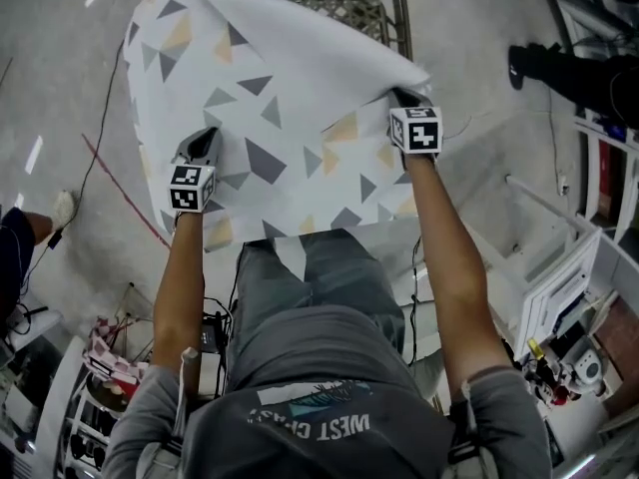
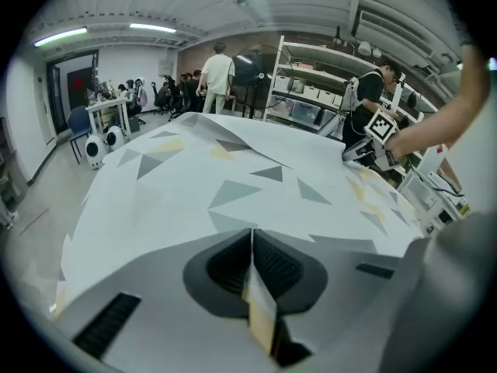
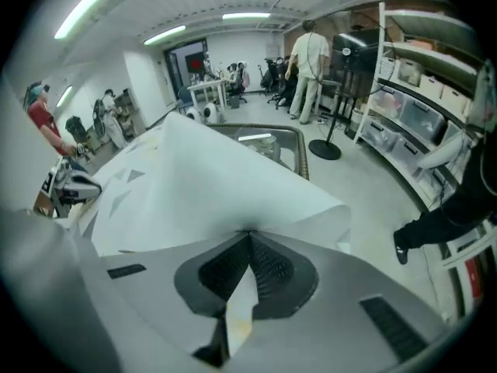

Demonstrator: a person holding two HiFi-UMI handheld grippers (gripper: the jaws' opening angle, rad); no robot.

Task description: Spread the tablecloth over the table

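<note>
The person holds the tablecloth (image 1: 270, 118) by its near edge, one corner in each gripper. The left gripper (image 1: 203, 144) has its jaws shut tight on a fold of the cloth: in the left gripper view a thin strip of fabric is pinched between the ribbed pads (image 2: 273, 266). The right gripper (image 1: 404, 96) is likewise clamped on the cloth, and a pale flap pokes back between its closed jaws in the right gripper view.

The tablecloth (white, scattered with grey and tan triangles) billows up and forward from the two grippers and hides most of the table (image 1: 401, 16). Only the far right corner of the table shows, a metal rim around a woven-looking top. The views do not settle whether the far edge of the cloth touches the table.

At the head view's right edge a person's dark shoe (image 1: 519, 64) stands on the concrete floor (image 1: 479, 28), well apart from the table. Storage shelves (image 3: 423, 92) line the room's right side, and a person in a light shirt (image 3: 309, 64) stands farther back.
</note>
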